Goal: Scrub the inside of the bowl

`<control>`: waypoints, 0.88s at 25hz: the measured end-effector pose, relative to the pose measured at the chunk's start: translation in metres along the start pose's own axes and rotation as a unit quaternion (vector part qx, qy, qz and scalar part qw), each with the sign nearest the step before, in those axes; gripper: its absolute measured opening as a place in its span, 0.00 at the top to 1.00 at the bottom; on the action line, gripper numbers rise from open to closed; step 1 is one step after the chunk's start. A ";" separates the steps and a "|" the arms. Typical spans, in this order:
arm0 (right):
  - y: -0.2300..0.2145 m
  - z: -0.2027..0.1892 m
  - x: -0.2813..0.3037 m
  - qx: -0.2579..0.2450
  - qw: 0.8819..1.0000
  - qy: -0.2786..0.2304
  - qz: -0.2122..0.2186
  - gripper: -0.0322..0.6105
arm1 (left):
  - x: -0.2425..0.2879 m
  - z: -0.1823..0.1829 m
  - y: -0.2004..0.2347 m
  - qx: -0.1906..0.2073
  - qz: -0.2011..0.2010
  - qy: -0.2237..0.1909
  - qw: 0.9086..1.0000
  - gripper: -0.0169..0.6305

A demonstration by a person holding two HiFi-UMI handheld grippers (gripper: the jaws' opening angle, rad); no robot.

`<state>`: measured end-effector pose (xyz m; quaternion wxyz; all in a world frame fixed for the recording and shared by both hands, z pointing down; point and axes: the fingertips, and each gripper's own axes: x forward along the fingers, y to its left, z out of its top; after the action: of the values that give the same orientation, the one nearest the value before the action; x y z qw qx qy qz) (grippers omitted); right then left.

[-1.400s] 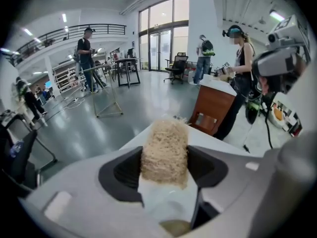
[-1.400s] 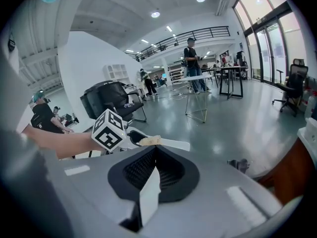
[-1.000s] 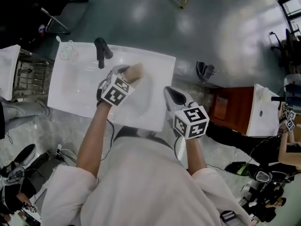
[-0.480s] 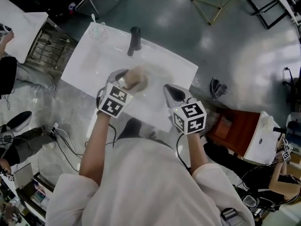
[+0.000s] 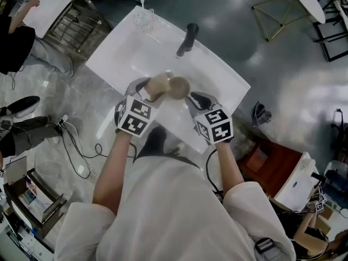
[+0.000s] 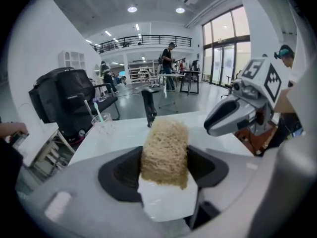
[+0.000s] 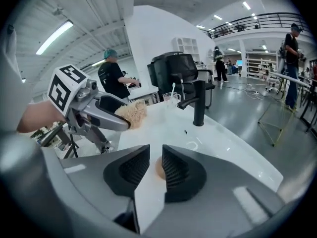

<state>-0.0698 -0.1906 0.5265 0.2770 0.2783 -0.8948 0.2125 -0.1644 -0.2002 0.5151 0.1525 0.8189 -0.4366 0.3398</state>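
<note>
A small brown bowl lies in the white basin, right beside the sponge. My left gripper is shut on that sponge, tan scrub side up over a white base. In the right gripper view the sponge pokes out of the left gripper. My right gripper sits just right of the bowl. Its jaws have just been opening and stand a narrow gap apart. A bit of the bowl shows through that gap beyond the pads, which do not press on it.
A black faucet stands at the basin's far edge. A clear cup with a toothbrush is at the far left corner. Another white basin and cables lie on the floor to the right. People stand around.
Both grippers have drawn closer together over the basin. The right gripper has swung in towards the sponge, and the brown bowl now shows between the two gripper tips.
</note>
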 end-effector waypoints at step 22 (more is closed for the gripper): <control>0.004 -0.092 0.155 -0.144 0.961 0.231 0.047 0.75 | 0.020 -0.086 0.056 -0.126 0.041 0.029 0.991 0.55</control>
<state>-0.1448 -0.1977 0.6904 0.5032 0.1367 -0.8395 0.1528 -0.2391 -0.1974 0.5888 0.2525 0.7644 -0.5049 0.3115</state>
